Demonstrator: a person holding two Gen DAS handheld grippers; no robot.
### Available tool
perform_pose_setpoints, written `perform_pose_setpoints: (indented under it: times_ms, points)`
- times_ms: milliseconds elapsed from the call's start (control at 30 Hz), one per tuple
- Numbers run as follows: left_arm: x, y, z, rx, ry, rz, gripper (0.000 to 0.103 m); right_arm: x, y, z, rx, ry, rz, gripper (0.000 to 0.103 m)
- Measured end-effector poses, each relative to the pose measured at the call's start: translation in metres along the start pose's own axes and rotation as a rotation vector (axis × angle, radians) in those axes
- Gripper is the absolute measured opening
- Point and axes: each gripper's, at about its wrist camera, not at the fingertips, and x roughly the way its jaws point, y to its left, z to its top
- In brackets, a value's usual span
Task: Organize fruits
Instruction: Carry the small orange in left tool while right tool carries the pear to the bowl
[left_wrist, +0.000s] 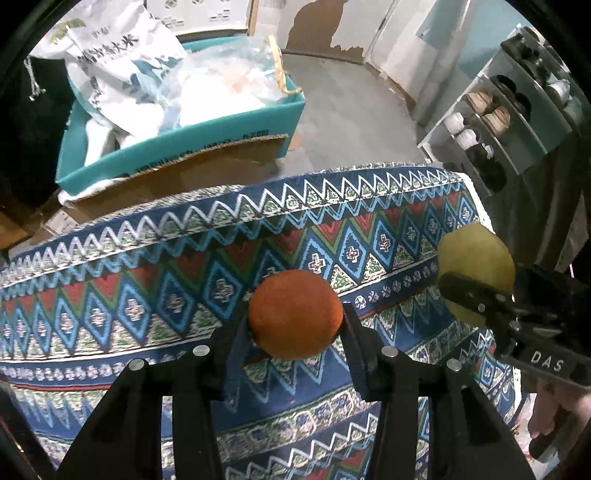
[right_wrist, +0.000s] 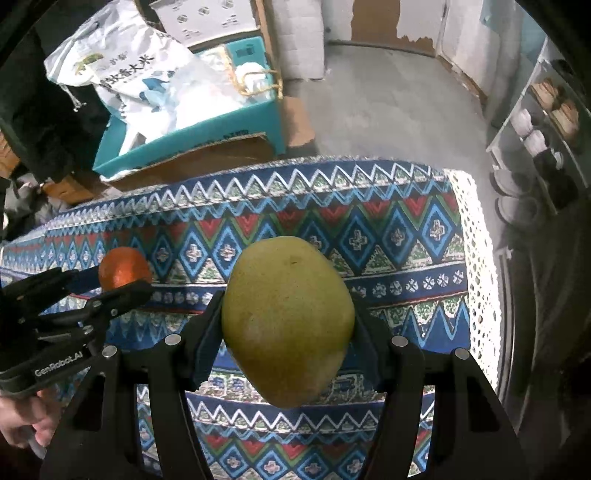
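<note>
Both grippers were clenched on fruit above the table. Left gripper (left_wrist: 295, 325) had its two black fingers pressed against the sides of an orange (left_wrist: 295, 314), a round fruit with dull, finely pebbled, deep orange skin, held clear of the cloth. Right gripper (right_wrist: 288, 325) gripped a mango (right_wrist: 288, 321) across its middle; the fruit was large, egg-shaped, smooth and yellow-green, with faint speckles and a small brown mark near its top. In the left wrist view the mango (left_wrist: 476, 258) and the right gripper (left_wrist: 480, 291) sat at 3 o'clock from the orange, well apart from it; in the right wrist view the orange (right_wrist: 123, 267) and the left gripper (right_wrist: 122, 280) appeared at 9 o'clock. Beneath both lay a woven tablecloth (left_wrist: 147, 295) in blue, red, green and white, patterned with zigzags, diamonds and small crosses, and edged at 3 o'clock with white lace (right_wrist: 476, 258). Beyond the table's far edge, at 11 o'clock, stood a teal cardboard box (left_wrist: 236, 125) holding a crumpled white printed sack (left_wrist: 110, 59) and clear plastic bags. At 2 o'clock a pale shelf unit (left_wrist: 506, 110) held shoes, on a grey concrete floor (left_wrist: 347, 110).
</note>
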Motion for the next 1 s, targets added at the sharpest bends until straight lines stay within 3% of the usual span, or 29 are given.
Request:
perform_pose_setpoints:
  times_ms: [367,1000]
  points:
    - [-0.068,0.012,-0.021,0.056,-0.080,0.034,0.048,-0.040,0.043,-0.004,-0.069,-0.078,0.016,0.063]
    - [-0.185,0.053,-0.079,0.092,-0.205,0.104,0.048,-0.116,0.148,-0.023,-0.227,-0.160,0.121,0.063]
